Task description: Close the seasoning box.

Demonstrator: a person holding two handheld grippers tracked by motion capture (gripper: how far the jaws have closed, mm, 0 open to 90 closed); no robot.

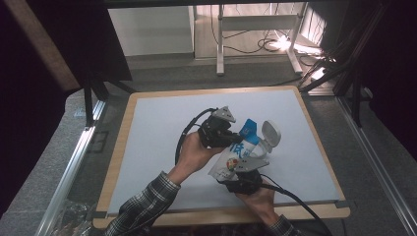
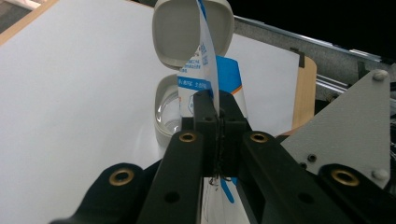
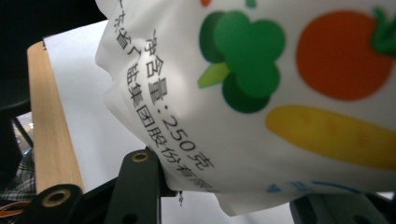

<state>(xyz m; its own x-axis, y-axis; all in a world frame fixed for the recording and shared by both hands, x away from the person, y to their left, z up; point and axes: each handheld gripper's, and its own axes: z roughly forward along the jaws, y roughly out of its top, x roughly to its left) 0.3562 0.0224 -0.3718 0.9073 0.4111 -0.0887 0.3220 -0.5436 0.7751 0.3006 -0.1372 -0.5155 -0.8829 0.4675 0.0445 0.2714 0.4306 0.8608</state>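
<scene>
Wood-edged table (image 1: pixel 114 162) with a white top, filling the middle of the high view; grey floor around it, dark curtains at left and right, a white desk frame (image 1: pixel 255 22) and tangled cables at the top under a bright light.

Held above the table just right of centre: a white pouch (image 1: pixel 236 155) with blue top, printed text and vegetable pictures. Long axis on a diagonal in the high view, blue end toward the upper right, wider white end toward the lower left. Just beside the blue end, at its right, a small white case (image 1: pixel 270 133) with hinged lid flipped open; seen in the left gripper view at upper centre, lid up, clear base below.

Left gripper (image 1: pixel 231 136) coming in from the left of the pouch, gripped by a hand (image 1: pixel 194 152) in a plaid sleeve. Jaws pressed together on the thin blue-and-white top edge of the pouch, seen edge-on in the left gripper view (image 2: pixel 217 105); no gap between them beyond the film.

Right gripper (image 1: pixel 243 172) under the pouch's lower end, held by the other hand (image 1: pixel 258 199) at the bottom of the frame. In the right gripper view, pouch draped over the jaws, one black jaw at lower left against the white film, the other at lower right largely covered; apparently clamped on the bottom of the pouch, though contact point itself hidden.
</scene>
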